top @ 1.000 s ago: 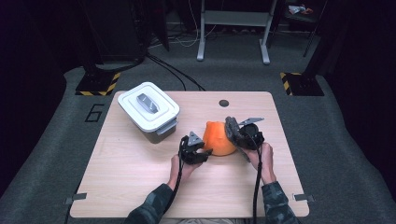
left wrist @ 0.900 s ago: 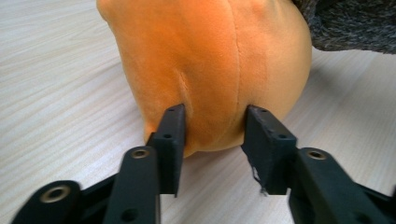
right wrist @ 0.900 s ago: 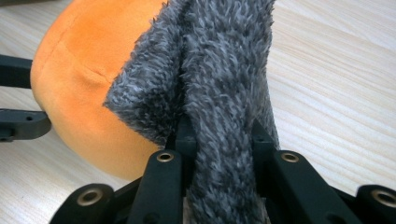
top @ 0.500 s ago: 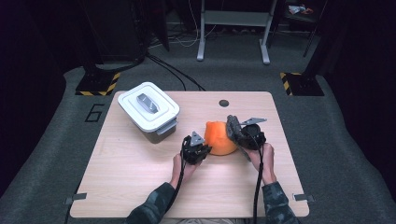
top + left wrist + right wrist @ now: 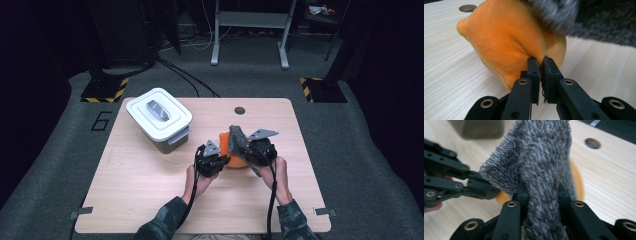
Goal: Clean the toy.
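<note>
A soft orange fabric piece [image 5: 231,145] lies at the middle of the wooden table [image 5: 140,190]. My left gripper [image 5: 220,159] is shut on a fold at its near left edge; in the left gripper view the jaws [image 5: 540,62] pinch the orange fabric [image 5: 506,42]. A grey fluffy cloth [image 5: 238,137] is draped over the orange piece on its right side. My right gripper [image 5: 248,148] is shut on it, and in the right gripper view the grey cloth [image 5: 541,162] stands bunched between the jaws [image 5: 541,192], with the left gripper [image 5: 486,188] just beside it.
A white lidded box [image 5: 159,119] with a grey handle stands at the table's back left. A round hole [image 5: 240,110] sits in the tabletop near the far edge. Beyond the table are stand legs and striped bases on the dark floor.
My left gripper has edged in against the orange piece and shut on its edge. My right gripper has lifted the grey cloth and carried it left, over the orange piece.
</note>
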Demonstrator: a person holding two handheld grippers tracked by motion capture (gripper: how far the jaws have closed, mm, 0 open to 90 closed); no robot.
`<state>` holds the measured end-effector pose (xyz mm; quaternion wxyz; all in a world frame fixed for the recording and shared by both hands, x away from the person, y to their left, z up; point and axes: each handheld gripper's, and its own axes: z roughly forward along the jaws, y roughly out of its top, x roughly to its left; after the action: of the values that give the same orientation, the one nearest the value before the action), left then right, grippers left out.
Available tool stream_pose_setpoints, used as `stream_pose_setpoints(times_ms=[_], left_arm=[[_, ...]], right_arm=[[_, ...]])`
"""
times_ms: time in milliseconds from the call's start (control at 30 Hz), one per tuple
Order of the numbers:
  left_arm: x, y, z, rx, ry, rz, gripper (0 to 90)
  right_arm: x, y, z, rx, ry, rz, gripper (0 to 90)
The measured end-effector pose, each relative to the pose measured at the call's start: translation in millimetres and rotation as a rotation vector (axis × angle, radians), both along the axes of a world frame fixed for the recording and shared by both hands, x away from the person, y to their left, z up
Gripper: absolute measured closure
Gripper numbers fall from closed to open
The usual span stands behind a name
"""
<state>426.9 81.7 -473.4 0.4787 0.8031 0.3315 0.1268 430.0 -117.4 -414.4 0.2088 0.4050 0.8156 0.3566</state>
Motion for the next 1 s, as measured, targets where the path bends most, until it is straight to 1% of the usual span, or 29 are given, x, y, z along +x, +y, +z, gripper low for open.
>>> stream_pose_setpoints(times_ms=[67,100,133,200,233,267,367,433,467,533,567,633,667,733,767,800,867,900,1000], left_arm=[[0.9,-0.1,-2.0,0.008,0.01,0.009,85.0],[2.2,0.8,-3.9,0.008,0.019,0.008,85.0],[3.2,1.9,-5.7,0.001,0.028,0.012,85.0],[5.3,4.2,-8.1,0.0,0.022,0.021,85.0],[5.9,4.9,-8.8,-0.007,0.03,0.022,85.0],[6.0,5.1,-8.9,-0.006,0.029,0.022,85.0],[6.5,4.8,-8.9,-0.004,0.027,0.02,84.9],[6.9,5.1,-9.4,-0.008,0.025,0.024,84.9],[7.0,5.3,-9.4,-0.008,0.026,0.024,84.9],[7.1,5.5,-9.4,-0.009,0.027,0.022,84.9],[7.3,5.7,-9.6,-0.012,0.028,0.023,84.9],[7.4,5.9,-9.8,-0.015,0.027,0.025,84.9],[7.4,6.0,-9.9,-0.014,0.028,0.024,84.9],[7.4,6.4,-10.2,-0.013,0.026,0.025,84.9],[7.4,6.4,-10.2,-0.013,0.026,0.025,84.9],[7.6,7.2,-10.3,-0.011,0.027,0.026,84.9],[7.8,7.4,-10.6,-0.014,0.029,0.026,84.9],[7.9,7.6,-10.9,-0.014,0.029,0.026,84.9],[7.9,7.3,-11.1,-0.015,0.033,0.026,84.8]], right_arm=[[3.5,10.2,-6.6,-0.057,0.003,0.021,72.4],[5.1,13.9,-9.9,-0.075,0.001,0.014,72.5],[6.8,14.9,-11.9,-0.085,0.002,0.023,72.6],[9.7,15.4,-13.7,-0.067,0.01,0.018,72.7],[10.4,15.2,-14.4,-0.06,0.012,0.013,72.7],[11.7,14.0,-15.0,-0.058,0.015,0.019,72.8],[12.4,11.0,-14.9,-0.06,0.021,0.013,72.8],[13.1,7.5,-15.5,-0.059,0.023,0.0,72.8],[13.3,5.7,-15.6,-0.056,0.032,-0.008,72.8],[13.7,3.8,-16.0,-0.058,0.028,-0.009,72.8],[14.8,-1.2,-16.8,-0.058,0.033,-0.019,72.7],[15.2,-4.4,-17.6,-0.059,0.036,-0.037,72.7],[15.8,-7.2,-17.9,-0.059,0.041,-0.035,72.7],[16.8,-12.2,-19.1,-0.06,0.05,-0.054,72.6],[16.8,-12.2,-19.1,-0.06,0.05,-0.054,72.6],[18.7,-18.3,-21.2,-0.054,0.058,-0.078,72.5],[19.9,-21.7,-22.3,-0.057,0.062,-0.081,72.5],[21.8,-27.2,-25.0,-0.054,0.072,-0.098,72.5],[24.5,-32.7,-29.6,-0.047,0.092,-0.114,72.4]])
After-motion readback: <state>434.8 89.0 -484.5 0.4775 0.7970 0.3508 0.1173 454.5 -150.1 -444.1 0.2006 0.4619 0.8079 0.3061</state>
